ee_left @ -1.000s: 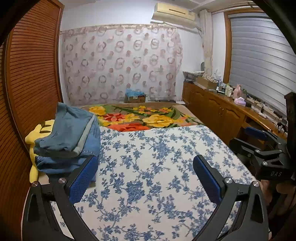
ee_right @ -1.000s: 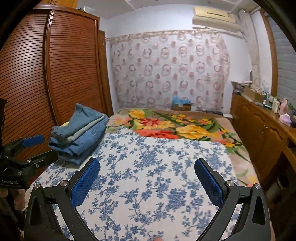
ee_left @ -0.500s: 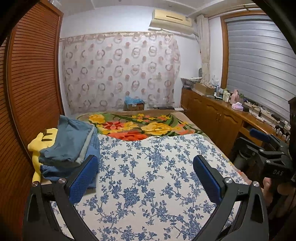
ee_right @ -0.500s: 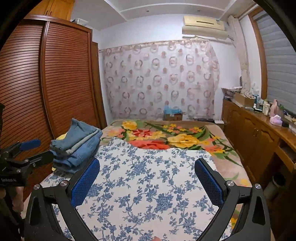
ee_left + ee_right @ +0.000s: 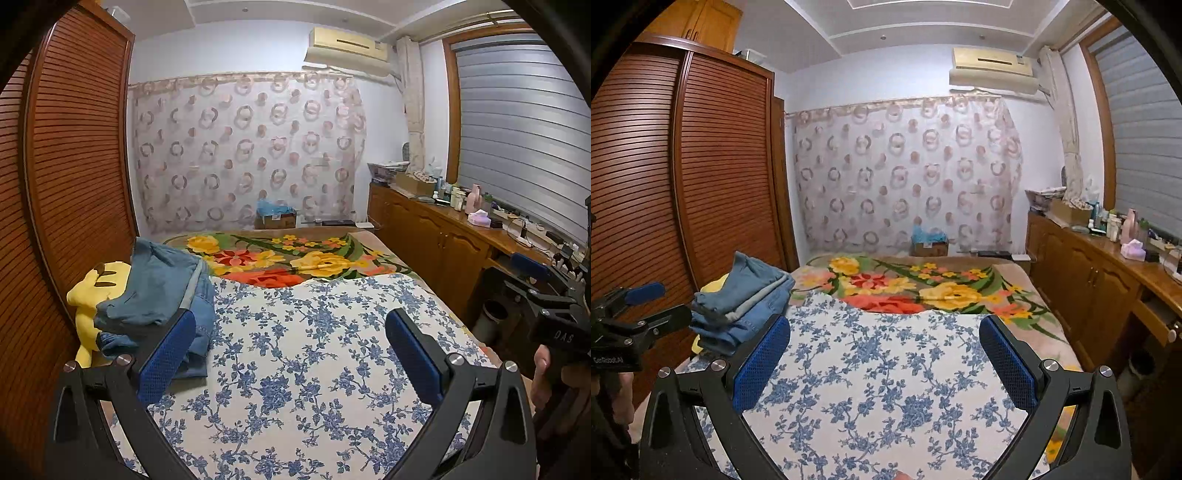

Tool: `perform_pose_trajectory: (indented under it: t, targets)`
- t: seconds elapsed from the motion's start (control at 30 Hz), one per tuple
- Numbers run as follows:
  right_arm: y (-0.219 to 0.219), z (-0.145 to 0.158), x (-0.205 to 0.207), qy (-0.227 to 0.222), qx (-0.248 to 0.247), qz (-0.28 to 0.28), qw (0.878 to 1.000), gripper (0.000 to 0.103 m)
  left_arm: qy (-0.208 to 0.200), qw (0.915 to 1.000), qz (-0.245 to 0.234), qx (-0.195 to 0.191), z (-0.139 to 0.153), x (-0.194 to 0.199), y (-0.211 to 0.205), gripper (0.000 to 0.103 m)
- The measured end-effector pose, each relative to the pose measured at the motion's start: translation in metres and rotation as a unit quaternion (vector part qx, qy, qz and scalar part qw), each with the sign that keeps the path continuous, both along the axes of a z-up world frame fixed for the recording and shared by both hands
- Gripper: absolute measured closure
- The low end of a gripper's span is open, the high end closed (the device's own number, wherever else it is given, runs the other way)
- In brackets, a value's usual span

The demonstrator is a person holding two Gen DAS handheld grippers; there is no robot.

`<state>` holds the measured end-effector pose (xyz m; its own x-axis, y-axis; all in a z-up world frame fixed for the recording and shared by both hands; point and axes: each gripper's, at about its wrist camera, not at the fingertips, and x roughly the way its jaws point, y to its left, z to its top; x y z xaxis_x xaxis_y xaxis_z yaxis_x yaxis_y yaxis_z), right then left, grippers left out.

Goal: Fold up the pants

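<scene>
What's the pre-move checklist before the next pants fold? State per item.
1. Left gripper open and holding nothing: ok.
2. Right gripper open and holding nothing: ok.
3. Folded jeans stacked at the left edge of the bed, beside the wardrobe, out of both grippers: ok.
4. Blue-flowered sheet lying flat as a work surface: ok.
5. Unfolded pants ready to grab: not ok, none in either view.
6. Jeans stack steady: cannot tell; it sits partly on a yellow plush toy.
</scene>
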<state>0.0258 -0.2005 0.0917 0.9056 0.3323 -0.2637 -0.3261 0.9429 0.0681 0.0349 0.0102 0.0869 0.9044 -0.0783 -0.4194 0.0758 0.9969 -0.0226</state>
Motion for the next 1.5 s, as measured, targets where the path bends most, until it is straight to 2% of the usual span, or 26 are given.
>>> perform_pose_trajectory:
  t: [1.5]
  targets:
    - [-0.0064, -0.0028, 0.0057, 0.003, -0.002, 0.001, 1.0, 0.001, 0.0, 1.0, 0.002, -0.001, -0.0012, 0.0004, 0.0051, 0.0]
